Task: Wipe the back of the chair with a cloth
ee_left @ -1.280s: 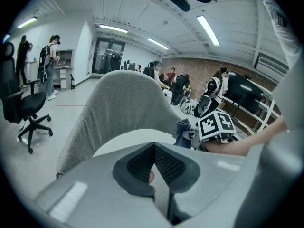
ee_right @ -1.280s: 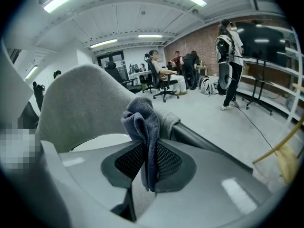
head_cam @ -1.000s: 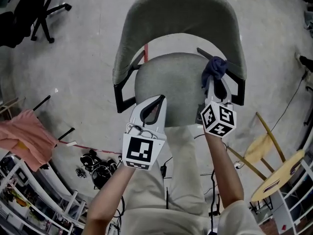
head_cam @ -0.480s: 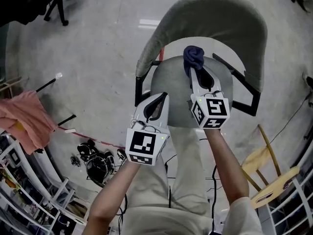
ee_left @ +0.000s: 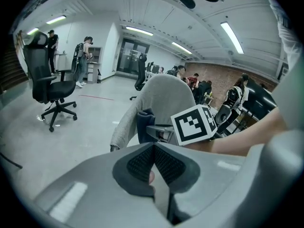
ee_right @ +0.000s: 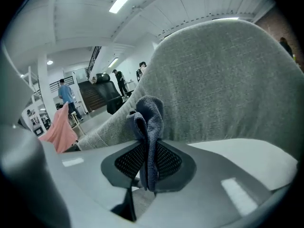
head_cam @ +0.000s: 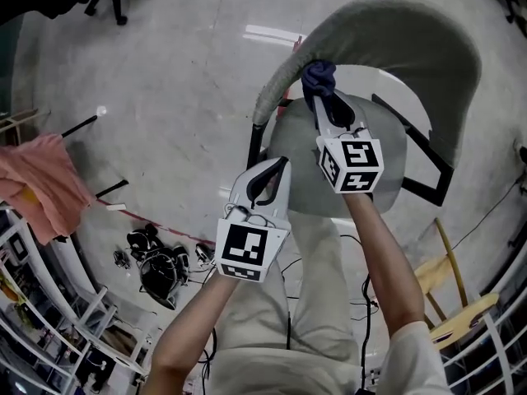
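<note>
We pinch the cloth [head_cam: 318, 76] in our right gripper [head_cam: 320, 104] by the chair back [head_cam: 395, 27]'s edge; rubbing could tug it free. Our left gripper [head_cam: 278, 164] is closed, empty.

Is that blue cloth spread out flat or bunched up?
Bunched up: the dark blue cloth stands in crumpled folds, pinched in the right gripper.

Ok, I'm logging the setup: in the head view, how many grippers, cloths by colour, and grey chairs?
grippers: 2, left gripper, right gripper
blue cloth: 1
pink cloth: 1
grey chair: 1
total: 5
</note>
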